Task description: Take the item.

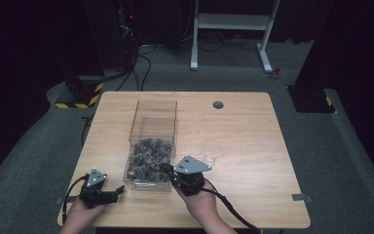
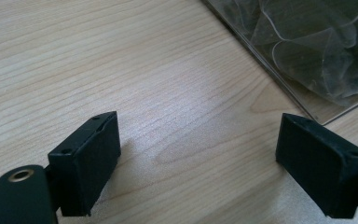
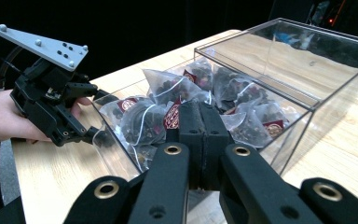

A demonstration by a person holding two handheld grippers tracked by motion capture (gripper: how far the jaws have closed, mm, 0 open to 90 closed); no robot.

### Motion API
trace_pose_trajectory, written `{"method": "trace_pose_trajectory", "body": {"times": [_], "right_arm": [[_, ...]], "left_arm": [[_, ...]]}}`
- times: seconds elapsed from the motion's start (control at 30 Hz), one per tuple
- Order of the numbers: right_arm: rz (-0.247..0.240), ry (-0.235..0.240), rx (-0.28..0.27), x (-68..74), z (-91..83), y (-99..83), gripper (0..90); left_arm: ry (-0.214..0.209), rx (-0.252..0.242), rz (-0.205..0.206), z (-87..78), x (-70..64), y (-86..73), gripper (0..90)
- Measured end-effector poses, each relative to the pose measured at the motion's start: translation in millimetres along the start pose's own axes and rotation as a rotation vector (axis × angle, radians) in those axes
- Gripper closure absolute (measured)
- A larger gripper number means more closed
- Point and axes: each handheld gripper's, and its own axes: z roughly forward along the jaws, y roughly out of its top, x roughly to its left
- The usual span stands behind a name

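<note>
A clear plastic box (image 1: 157,108) stands on the wooden table (image 1: 243,126), its near half heaped with pyramid tea bags (image 1: 148,158) that carry red tags. My right gripper (image 1: 168,168) is at the box's near right corner. In the right gripper view its jaws (image 3: 200,121) are pressed shut just above the tea bags (image 3: 168,88), with a red tag right beside them; I cannot tell whether anything is pinched. My left gripper (image 1: 119,190) lies low on the table left of the box corner (image 2: 307,56), jaws wide open (image 2: 200,158) and empty.
An empty clear cup (image 1: 211,150) stands right of the box, close to the right hand. A round cable hole (image 1: 218,104) sits near the table's far edge. Cables trail from both grippers over the near edge. A white desk frame (image 1: 233,29) stands beyond the table.
</note>
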Motion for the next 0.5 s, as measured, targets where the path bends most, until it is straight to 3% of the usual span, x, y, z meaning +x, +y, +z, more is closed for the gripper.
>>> {"method": "trace_pose_trajectory", "body": {"times": [0.5], "right_arm": [[0.011,-0.034,-0.010,-12.1,-15.0,-8.9,90.0]], "left_arm": [[0.000,0.000,0.000,0.0,0.0,0.0,14.2]]}}
